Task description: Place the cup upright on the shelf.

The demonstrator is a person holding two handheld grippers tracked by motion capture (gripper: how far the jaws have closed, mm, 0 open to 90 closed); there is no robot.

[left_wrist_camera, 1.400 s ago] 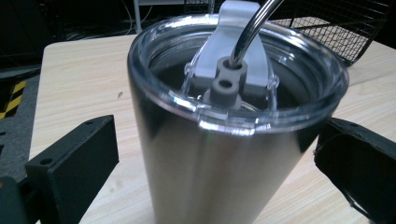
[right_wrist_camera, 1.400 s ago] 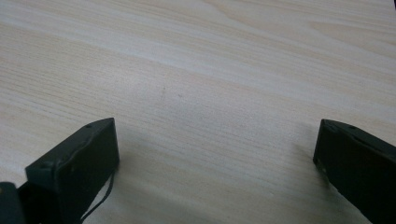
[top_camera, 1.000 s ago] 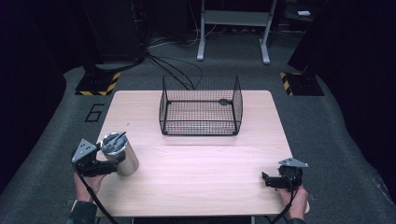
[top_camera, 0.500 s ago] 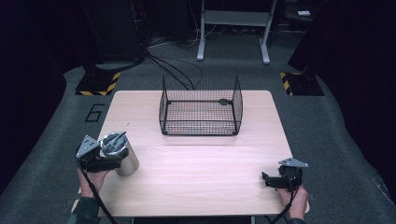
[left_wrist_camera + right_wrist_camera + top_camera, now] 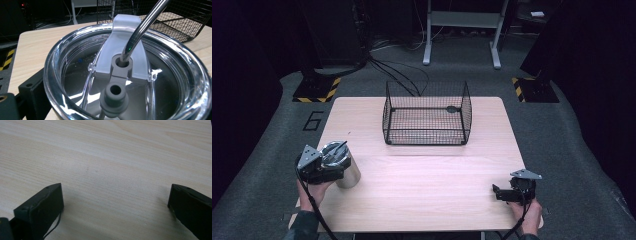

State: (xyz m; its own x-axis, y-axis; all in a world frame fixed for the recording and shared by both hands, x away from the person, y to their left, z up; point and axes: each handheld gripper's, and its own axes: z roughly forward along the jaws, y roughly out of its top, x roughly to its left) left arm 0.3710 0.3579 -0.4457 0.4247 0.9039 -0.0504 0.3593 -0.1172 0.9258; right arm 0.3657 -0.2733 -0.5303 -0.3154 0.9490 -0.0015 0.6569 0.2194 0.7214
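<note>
Slightly nearer the table's front left edge than a second ago, the left gripper [image 5: 323, 167] and the steel tumbler [image 5: 341, 164] are seen, shifted a little down and left in the high view; the right gripper [image 5: 501, 193] and the wire basket [image 5: 427, 113] are unchanged in place. The tumbler is held upright on the wooden table [image 5: 422, 185], at its left front part, with the left gripper closed around its side from the person's side. In the left gripper view the tumbler's clear lid [image 5: 125, 82] is seen from just above, with a metal straw [image 5: 142, 27] passed through a grey grommet and leaning up to the right; one black jaw is seen at the lower left against the tumbler's wall, the other is hidden. The right gripper is rested low over the table's front right corner, held by the right hand [image 5: 526, 216]; in the right gripper view its jaws are spread wide over bare wood [image 5: 112, 170], nothing between them. The black wire basket is stood at the table's far middle, well apart from both grippers, with a small dark thing seen at its back right floor, too small to identify.
</note>
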